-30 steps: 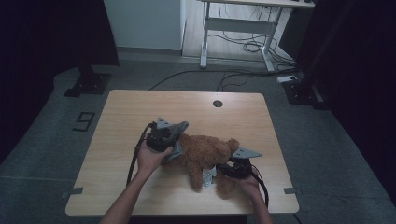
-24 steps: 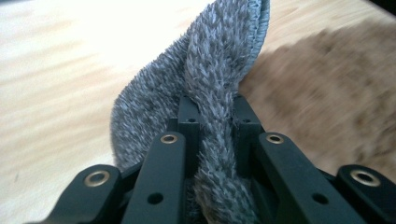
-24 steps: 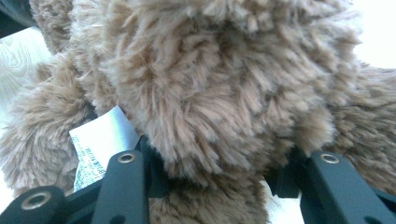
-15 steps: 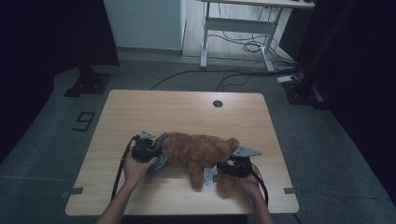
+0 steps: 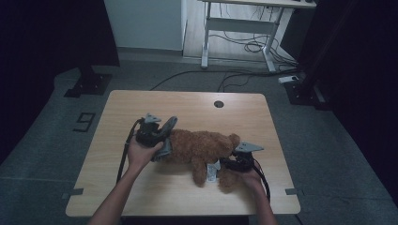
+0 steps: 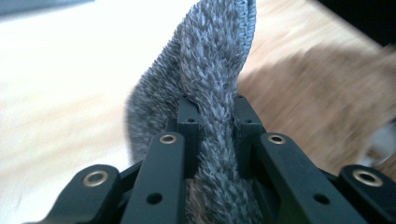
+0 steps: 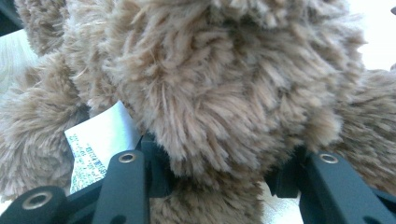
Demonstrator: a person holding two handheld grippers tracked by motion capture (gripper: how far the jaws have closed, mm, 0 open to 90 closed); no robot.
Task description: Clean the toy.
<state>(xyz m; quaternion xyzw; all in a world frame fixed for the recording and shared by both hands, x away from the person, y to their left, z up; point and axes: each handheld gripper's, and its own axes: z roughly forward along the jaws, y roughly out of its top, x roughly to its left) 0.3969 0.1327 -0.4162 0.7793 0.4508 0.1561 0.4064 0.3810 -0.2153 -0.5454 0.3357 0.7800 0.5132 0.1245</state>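
Wooden surface [image 5: 141, 197], brown plush bear [image 5: 202, 149] lay on its side at the middle, left claw [image 5: 162, 136] pinched a grey fleece strip [image 6: 212, 70] at the bear's left end, right claw [image 5: 225, 164] clamped a plush limb, white label [image 7: 100, 142] beside it

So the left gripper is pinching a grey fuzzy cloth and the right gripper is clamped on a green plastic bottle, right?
Not quite. The left gripper does pinch the grey fuzzy cloth, but the right gripper is clamped on a brown teddy bear, as the right gripper view shows.
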